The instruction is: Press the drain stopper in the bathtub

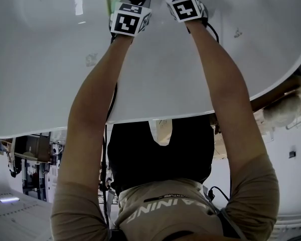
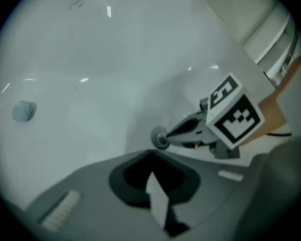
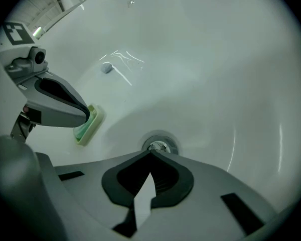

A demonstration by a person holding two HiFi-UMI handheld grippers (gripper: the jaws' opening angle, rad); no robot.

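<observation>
While holding right gripper (image 3: 151, 153) w/ jaws pinched together, empty, tip at near rim of drain stopper (image 3: 159, 145) on bathtub (image 3: 231, 59) floor, likely just needs push straight fwd along jaws; leaves left gripper (image 3: 85, 116), also closed & empty, farther off to the side.

1. A white glossy bathtub (image 1: 50, 84) fills the scene; its curved inner walls run down to a smooth floor.
2. A round metal drain stopper (image 3: 159, 145) sits in a metal ring set in the floor.
3. A pale green rectangular pad (image 3: 89, 124) lies flat on the floor near the stopper and apart from it.
4. A small round grey cap (image 2: 23, 111) sits on the tub wall, well apart from both.
5. Bright streaks of reflected light lie across the walls.
</observation>
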